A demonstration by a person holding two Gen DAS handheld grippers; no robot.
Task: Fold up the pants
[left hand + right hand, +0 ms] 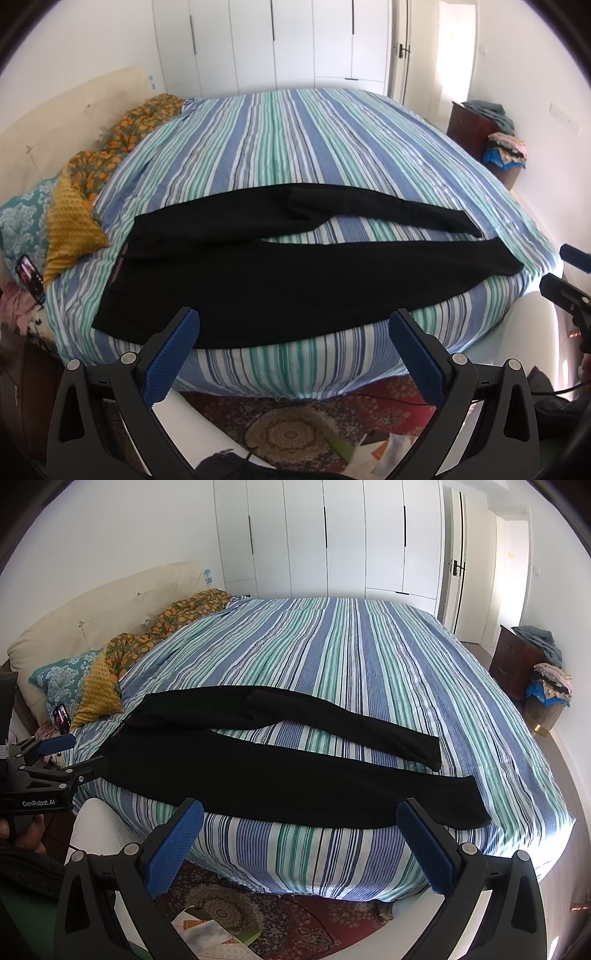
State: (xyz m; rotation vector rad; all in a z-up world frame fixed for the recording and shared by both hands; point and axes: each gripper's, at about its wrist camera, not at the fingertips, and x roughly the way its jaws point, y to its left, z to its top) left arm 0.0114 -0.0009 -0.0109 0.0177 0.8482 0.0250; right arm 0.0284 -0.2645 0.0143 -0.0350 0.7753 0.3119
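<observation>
Pants [236, 273] lay flat near bed [314, 140] edge, legs spread apart. Left gripper [293, 345] and right gripper [300, 832] gaped wide, clear of cloth. Pillows [70, 221], phone [31, 277] beside waistband.

Black pants [258, 771] laid flat on striped bed [369, 657], waistband left, legs spread rightward. Right tool [299, 834] held above bed edge, jaws apart, nothing gripped. Left tool [70, 753] seen at left, near waistband, jaws parted.
</observation>
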